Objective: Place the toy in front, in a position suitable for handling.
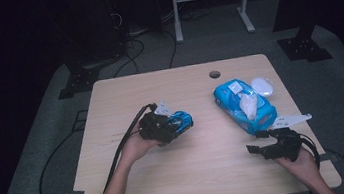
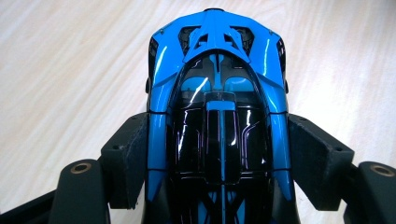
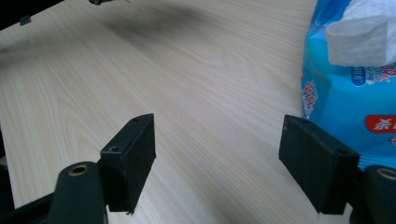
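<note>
The left gripper (image 1: 176, 124) clamps a glossy blue-and-black toy car (image 2: 217, 130) by its flanks, nose pointing away, above the pale wooden table (image 1: 190, 175). The right gripper (image 1: 259, 142) rests with jaws wide apart and nothing between them, just beside a blue plastic wet-wipes pack (image 3: 355, 93).

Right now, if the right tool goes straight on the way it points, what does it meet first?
Probably bare table: the right tool is open with only wood ahead between its jaws. The blue wipes pack sits just off its right jaw and might get brushed; depth is unclear.
</note>
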`<state>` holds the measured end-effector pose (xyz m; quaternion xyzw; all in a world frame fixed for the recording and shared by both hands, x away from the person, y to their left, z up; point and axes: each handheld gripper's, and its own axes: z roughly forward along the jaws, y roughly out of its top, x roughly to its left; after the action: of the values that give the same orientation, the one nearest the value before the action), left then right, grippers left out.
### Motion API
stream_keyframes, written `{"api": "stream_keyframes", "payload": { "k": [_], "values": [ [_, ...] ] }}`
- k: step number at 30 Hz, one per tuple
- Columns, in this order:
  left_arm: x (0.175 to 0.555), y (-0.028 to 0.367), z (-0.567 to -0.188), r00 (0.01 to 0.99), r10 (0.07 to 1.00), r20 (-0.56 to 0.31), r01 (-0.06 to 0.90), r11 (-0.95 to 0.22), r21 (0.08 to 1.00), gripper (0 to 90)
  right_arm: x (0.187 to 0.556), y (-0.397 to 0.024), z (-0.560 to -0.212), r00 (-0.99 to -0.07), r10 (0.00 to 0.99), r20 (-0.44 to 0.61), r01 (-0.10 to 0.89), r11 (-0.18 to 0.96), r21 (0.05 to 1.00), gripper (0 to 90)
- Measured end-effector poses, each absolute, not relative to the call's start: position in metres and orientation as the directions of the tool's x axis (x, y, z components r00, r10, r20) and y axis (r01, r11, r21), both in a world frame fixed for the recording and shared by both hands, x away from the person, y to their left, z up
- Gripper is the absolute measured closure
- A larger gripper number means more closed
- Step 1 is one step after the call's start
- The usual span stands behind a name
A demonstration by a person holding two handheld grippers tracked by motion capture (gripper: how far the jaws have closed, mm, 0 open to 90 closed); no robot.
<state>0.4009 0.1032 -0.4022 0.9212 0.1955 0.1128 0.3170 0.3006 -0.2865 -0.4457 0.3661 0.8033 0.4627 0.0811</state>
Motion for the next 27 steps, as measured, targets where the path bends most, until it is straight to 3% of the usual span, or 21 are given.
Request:
{"api": "stream_keyframes", "payload": {
  "k": [15,27],
  "values": [
    [0.379,0.066,-0.421,0.947,0.319,0.044,0.225,-0.754,0.616,28.0,0.300,-0.288,-0.445,-0.716,0.669,0.199,0.506,0.300,0.809,26.2],
    [0.375,0.051,-0.434,0.950,0.311,0.007,0.240,-0.748,0.619,28.0,0.299,-0.291,-0.445,-0.708,0.680,0.190,0.505,0.300,0.810,26.1]
  ]
}}
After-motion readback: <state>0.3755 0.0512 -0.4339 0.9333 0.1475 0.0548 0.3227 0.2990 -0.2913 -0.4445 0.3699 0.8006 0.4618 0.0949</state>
